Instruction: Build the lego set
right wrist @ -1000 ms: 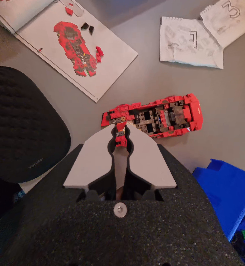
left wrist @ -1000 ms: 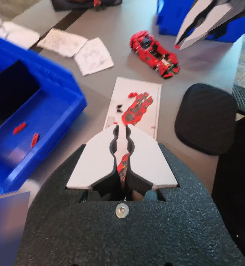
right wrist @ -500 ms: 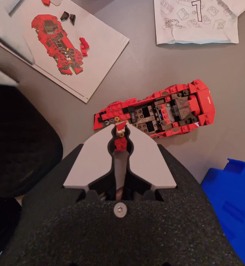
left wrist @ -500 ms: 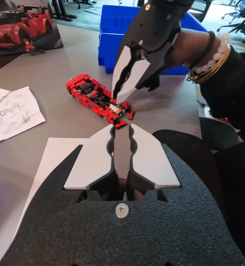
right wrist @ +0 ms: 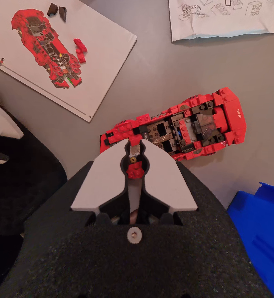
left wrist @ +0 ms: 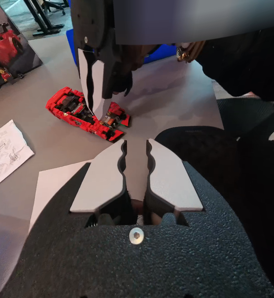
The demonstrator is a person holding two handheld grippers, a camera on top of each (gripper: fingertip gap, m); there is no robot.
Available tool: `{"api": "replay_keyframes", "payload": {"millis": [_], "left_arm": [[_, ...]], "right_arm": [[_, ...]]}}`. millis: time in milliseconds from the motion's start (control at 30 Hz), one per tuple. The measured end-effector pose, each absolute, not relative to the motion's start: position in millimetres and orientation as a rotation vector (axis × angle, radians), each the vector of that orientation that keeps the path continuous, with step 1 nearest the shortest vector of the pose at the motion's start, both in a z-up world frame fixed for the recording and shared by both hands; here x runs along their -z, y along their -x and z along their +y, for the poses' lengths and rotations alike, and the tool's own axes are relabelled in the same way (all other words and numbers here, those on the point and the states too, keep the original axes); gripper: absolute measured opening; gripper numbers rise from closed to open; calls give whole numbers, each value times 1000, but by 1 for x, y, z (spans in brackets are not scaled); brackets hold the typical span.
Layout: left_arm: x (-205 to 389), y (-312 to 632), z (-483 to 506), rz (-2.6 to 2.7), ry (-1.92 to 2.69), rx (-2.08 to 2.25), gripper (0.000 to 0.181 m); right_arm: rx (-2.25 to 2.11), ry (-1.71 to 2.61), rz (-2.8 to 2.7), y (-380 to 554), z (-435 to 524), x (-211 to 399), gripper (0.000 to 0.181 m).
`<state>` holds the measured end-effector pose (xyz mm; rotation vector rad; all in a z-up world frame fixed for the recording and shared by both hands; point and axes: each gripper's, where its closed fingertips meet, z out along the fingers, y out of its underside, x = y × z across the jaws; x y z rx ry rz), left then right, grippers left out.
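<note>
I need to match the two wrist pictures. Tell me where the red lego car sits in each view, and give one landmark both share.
Left wrist view: the car lies on the grey table, left of centre, under the right gripper.
Right wrist view: the car lies right of centre, its end at the right gripper.
Shared landmark: the instruction booklet, near the car.

grey tabletop (left wrist: 55, 145); black chair legs (left wrist: 41, 22) stand on a pale floor (left wrist: 12, 14) beyond.

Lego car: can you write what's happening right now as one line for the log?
step: adding piece | right gripper: shut on small red piece, at red lego car | left gripper: open, empty, near car | surface: grey table
</note>
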<state>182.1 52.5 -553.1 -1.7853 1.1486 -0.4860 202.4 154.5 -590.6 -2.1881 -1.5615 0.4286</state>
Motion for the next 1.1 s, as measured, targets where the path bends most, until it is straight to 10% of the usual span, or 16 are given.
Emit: {"api": "replay_keyframes", "payload": {"millis": [1100], "left_arm": [[565,-179,33,1265,1729,370,21]], "right_arm": [[-448,2243,-1557,-199,156,591,11]]}}
